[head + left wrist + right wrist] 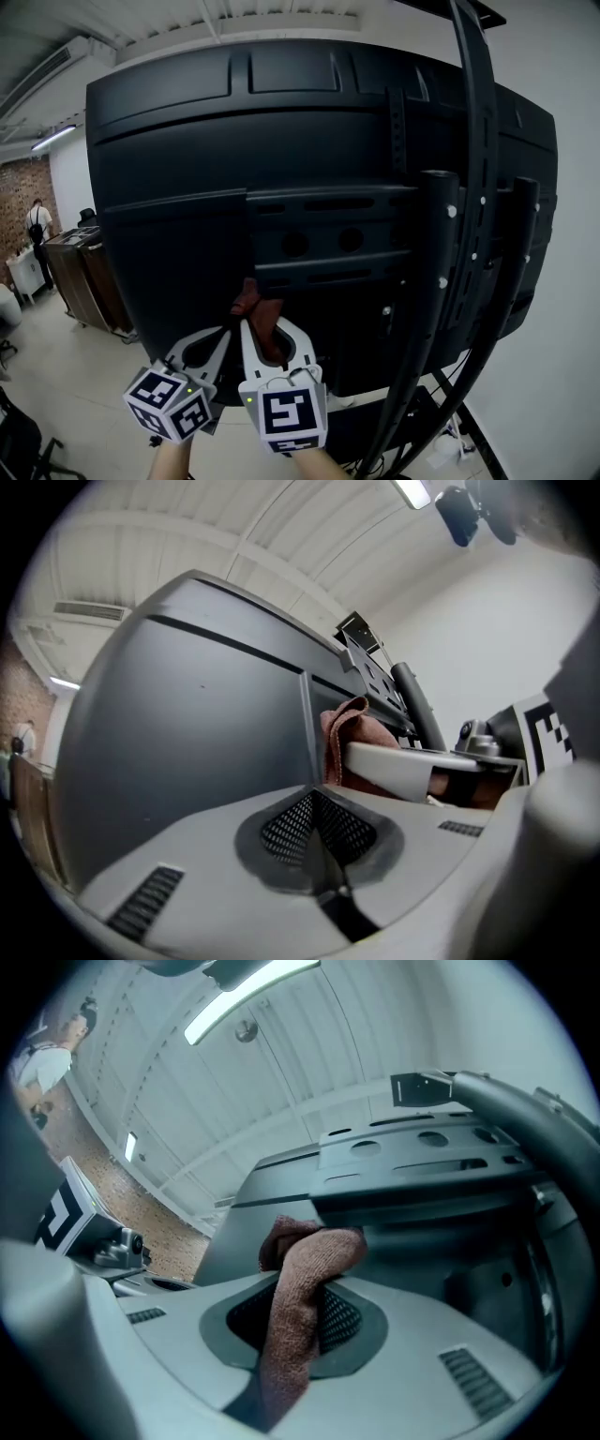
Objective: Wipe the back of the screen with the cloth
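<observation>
Cloth [295, 1307], reddish-brown terry, is clamped in the right gripper [302, 1290]. Its long axis runs along the jaws, from the jaw root out past the tips toward the screen [187, 169]. The free end is bunched and folded over just beyond the tips. In the right gripper view this bunch lies against the dark panel, directly under the ledge of the raised mounting bracket [328, 234]. In the head view the cloth [251, 302] points up and away from the person, at the lower middle of the screen's back. The right gripper [265, 328] is gripped from below by a hand. The left gripper [214, 339] sits just beside the right one, to its left, also aimed at the panel. Its jaws are pressed together with nothing between them, the mesh pads meeting along one line in the left gripper view. The cloth [352, 738] shows there past the tip of the left gripper [314, 803]. The screen stands upright with its back facing the person. Dark stand tubes [427, 281] run up its right side. Far left in the background, a person [37, 239] stands by a wooden cabinet [80, 272] near a brick wall [19, 197].
</observation>
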`<act>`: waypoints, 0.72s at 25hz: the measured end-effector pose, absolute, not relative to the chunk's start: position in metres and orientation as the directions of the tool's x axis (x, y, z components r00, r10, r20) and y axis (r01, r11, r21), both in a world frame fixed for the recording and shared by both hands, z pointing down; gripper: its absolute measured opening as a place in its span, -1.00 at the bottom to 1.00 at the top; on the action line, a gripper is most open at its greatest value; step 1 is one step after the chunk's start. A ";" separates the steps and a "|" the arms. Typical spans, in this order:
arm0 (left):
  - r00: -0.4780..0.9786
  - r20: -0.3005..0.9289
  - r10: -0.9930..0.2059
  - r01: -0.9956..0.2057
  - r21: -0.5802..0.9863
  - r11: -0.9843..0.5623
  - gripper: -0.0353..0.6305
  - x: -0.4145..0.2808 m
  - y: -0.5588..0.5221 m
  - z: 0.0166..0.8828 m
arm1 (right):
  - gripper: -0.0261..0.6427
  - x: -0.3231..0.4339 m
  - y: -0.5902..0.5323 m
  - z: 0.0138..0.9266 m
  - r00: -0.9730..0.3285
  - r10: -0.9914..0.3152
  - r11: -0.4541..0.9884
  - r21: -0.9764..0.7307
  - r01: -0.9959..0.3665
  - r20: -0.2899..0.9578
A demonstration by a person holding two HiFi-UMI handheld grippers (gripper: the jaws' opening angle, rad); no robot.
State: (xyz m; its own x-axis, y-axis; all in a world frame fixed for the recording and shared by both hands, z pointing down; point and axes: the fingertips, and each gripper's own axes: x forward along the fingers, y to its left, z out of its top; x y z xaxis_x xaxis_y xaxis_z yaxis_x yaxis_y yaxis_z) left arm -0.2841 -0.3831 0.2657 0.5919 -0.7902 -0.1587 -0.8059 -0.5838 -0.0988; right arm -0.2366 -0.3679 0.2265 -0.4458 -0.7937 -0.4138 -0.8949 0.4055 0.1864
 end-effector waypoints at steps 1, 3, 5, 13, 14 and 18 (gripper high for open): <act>0.571 -0.162 -0.805 -0.821 -0.106 -0.561 -0.86 -0.298 -0.381 0.267 | -0.73 -0.251 -0.366 0.229 -0.468 -0.781 0.430 0.188 -0.883 -0.413; 0.530 -0.163 -0.832 -0.848 -0.104 -0.520 -0.86 -0.326 -0.377 0.273 | -0.73 -0.284 -0.360 0.236 -0.525 -0.758 0.491 0.191 -0.850 -0.388; 0.491 -0.160 -0.856 -0.871 -0.081 -0.485 -0.86 -0.354 -0.374 0.282 | -0.73 -0.322 -0.357 0.247 -0.584 -0.725 0.551 0.202 -0.810 -0.364; 0.308 -0.089 -0.947 -0.951 -0.029 -0.307 -0.86 -0.469 -0.364 0.328 | -0.73 -0.439 -0.364 0.301 -0.711 -0.647 0.701 0.151 -0.697 -0.277; 0.291 -0.077 -0.954 -0.957 -0.029 -0.290 -0.86 -0.480 -0.364 0.333 | -0.73 -0.449 -0.367 0.307 -0.718 -0.645 0.710 0.140 -0.690 -0.263; 0.250 -0.033 -0.968 -0.968 -0.027 -0.249 -0.86 -0.507 -0.364 0.352 | -0.73 -0.478 -0.380 0.330 -0.737 -0.643 0.733 0.112 -0.671 -0.208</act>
